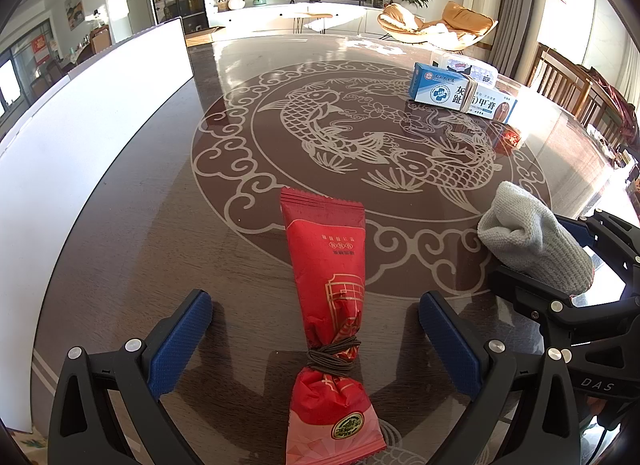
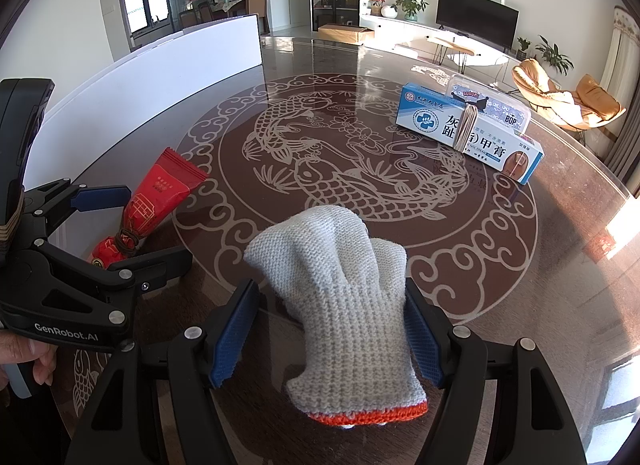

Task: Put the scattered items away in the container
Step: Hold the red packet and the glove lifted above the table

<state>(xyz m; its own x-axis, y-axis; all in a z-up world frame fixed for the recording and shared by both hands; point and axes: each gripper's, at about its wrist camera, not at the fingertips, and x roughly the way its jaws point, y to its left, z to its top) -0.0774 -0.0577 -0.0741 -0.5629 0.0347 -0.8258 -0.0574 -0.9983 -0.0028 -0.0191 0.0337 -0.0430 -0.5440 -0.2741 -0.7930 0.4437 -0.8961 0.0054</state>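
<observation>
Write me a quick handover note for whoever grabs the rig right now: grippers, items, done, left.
Left gripper: open, straddling the red snack packet on the table, not gripping.
Right gripper: open around the knitted glove; the right pad looks against it, no clamp.
Blue medicine box lies far across the table, by a clear case.
White container stands along the far left edge.
Done: nothing visibly inside. Left: packet, glove, box.

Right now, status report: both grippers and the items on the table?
Left gripper open astride red snack packet. Right gripper open around knit glove. Nothing gripped. Blue box lies beyond.
</observation>
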